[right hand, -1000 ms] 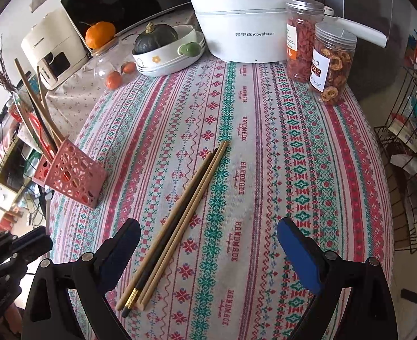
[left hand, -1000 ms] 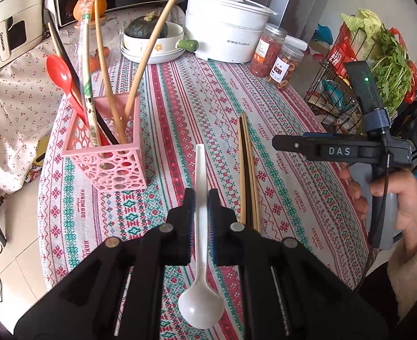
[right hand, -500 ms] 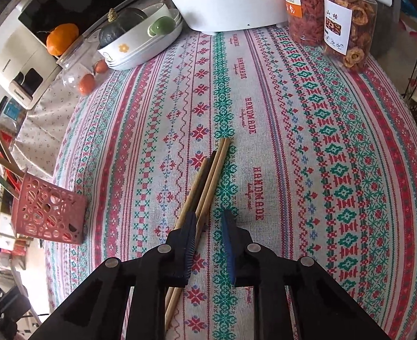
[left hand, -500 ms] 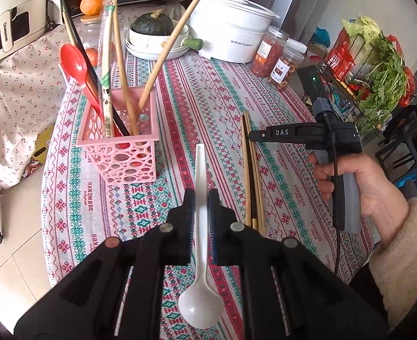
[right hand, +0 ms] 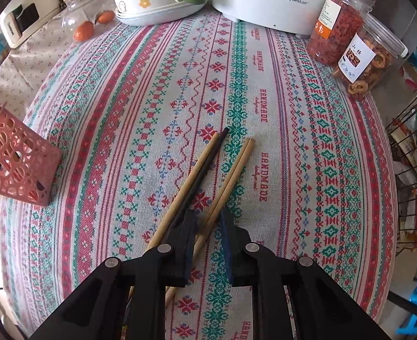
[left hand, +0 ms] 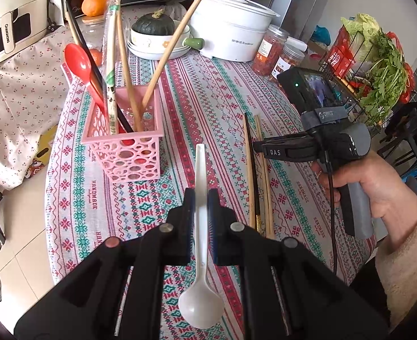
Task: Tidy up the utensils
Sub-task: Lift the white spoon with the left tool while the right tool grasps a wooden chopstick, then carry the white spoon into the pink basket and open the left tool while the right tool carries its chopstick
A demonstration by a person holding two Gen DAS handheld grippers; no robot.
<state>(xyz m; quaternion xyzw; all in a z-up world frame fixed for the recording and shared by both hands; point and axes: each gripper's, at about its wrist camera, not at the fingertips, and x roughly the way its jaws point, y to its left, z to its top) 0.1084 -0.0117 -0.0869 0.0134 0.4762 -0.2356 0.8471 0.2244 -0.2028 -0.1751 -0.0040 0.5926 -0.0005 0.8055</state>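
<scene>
The pink holder [left hand: 129, 147] stands on the patterned tablecloth [left hand: 208, 90] with a red spoon [left hand: 79, 61] and several chopsticks upright inside. To the right of the holder, the left gripper [left hand: 200, 212] clamps the handle of a white spoon [left hand: 200, 269], its bowl hanging toward the camera. Further right of the holder, loose chopsticks [right hand: 208, 175] lie on the cloth. The right gripper [right hand: 208, 226] is narrow, with the light wooden pair [right hand: 231, 175] between its pads; I cannot tell if the pads press them.

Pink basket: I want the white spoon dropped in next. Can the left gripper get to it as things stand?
Probably yes. The left gripper grips the white spoon, and bare tablecloth lies before the pink basket; upright chopsticks crowd its opening.
</scene>
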